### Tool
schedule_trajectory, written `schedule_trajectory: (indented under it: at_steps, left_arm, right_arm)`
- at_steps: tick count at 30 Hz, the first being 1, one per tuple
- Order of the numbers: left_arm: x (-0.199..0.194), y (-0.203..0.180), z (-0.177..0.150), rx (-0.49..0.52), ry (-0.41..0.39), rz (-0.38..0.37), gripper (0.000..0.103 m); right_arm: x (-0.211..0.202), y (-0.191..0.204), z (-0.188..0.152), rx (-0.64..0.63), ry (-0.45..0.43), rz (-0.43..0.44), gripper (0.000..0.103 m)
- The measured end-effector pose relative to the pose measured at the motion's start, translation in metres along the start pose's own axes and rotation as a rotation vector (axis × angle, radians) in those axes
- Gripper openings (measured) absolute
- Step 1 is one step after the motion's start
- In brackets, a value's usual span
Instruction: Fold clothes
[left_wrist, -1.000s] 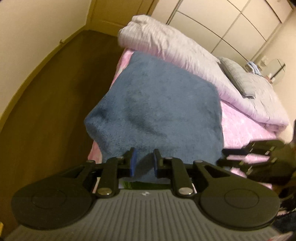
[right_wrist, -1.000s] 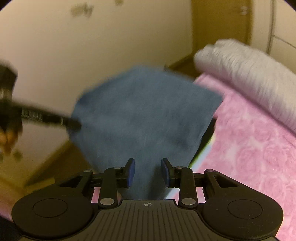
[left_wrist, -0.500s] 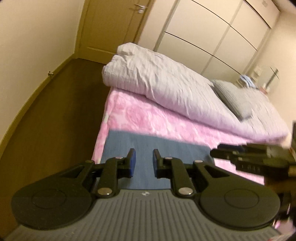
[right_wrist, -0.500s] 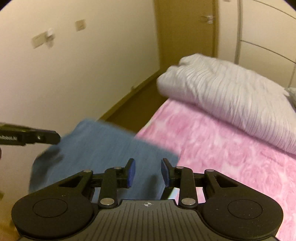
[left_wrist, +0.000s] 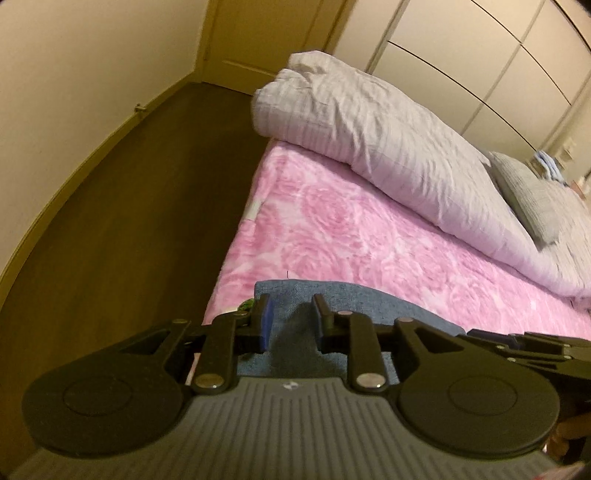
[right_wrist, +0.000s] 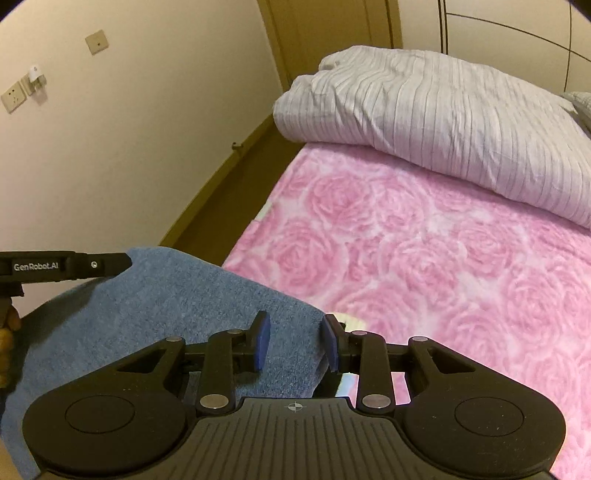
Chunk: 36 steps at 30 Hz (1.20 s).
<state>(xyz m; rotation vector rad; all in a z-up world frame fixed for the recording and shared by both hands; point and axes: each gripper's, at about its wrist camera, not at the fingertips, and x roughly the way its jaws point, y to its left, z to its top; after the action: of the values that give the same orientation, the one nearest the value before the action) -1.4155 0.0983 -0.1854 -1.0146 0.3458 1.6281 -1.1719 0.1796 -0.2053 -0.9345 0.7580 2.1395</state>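
both grippers, left (left_wrist: 290, 319) and right (right_wrist: 295, 341), have their fingers parted around a blue towel (right_wrist: 155, 317), gripping nothing i can tell. it lies at the near bed (right_wrist: 424, 266) edge, apparently laid out for folding; quilt (right_wrist: 443, 110) beyond.

Dim, warm yellowish indoor lighting.
Bending strongly at fisheye edges, blurring slightly over the rumpled pale lilac striped quilt (left_wrist: 388, 147), darkening in corners.

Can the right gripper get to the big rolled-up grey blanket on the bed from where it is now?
Probably yes. Only bare pink bedspread lies between the right gripper and the grey blanket. But blue cloth sits between its fingers, so it may be busy.
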Motion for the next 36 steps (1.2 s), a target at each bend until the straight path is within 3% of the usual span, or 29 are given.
schedule_trajectory:
  at_steps: [3, 6, 9, 16, 19, 21, 27, 29, 36]
  left_arm:
    - [-0.005, 0.000, 0.000, -0.009, -0.009, 0.020, 0.020]
    - [-0.034, -0.008, -0.003, -0.003, -0.033, 0.048, 0.015]
    - [-0.061, -0.015, -0.032, -0.025, -0.023, 0.058, 0.016]
    - [-0.122, -0.032, -0.099, -0.077, 0.000, 0.086, 0.016]
    - [-0.126, -0.034, -0.118, -0.107, 0.007, 0.145, 0.016]
    - [-0.137, -0.042, -0.117, -0.134, 0.011, 0.181, 0.016]
    - [-0.186, -0.091, -0.128, -0.100, -0.025, 0.326, 0.033]
    - [-0.203, -0.111, -0.136, -0.102, -0.039, 0.362, 0.036]
    - [-0.245, -0.194, -0.170, -0.161, -0.053, 0.515, 0.044]
  right_arm:
    - [-0.003, 0.001, 0.004, 0.016, -0.002, 0.021, 0.032]
    - [-0.028, -0.005, 0.006, 0.075, -0.058, 0.076, 0.032]
    - [-0.062, -0.008, 0.000, 0.095, -0.098, 0.145, 0.032]
    - [-0.119, 0.015, -0.062, -0.059, -0.006, 0.237, 0.032]
    - [-0.105, 0.031, -0.087, -0.127, 0.100, 0.245, 0.032]
    - [-0.101, 0.039, -0.097, -0.184, 0.111, 0.220, 0.032]
    - [-0.144, 0.034, -0.099, -0.162, 0.060, 0.276, 0.034]
    - [-0.160, 0.024, -0.101, -0.135, 0.053, 0.286, 0.042]
    - [-0.221, -0.005, -0.103, -0.163, 0.027, 0.333, 0.042]
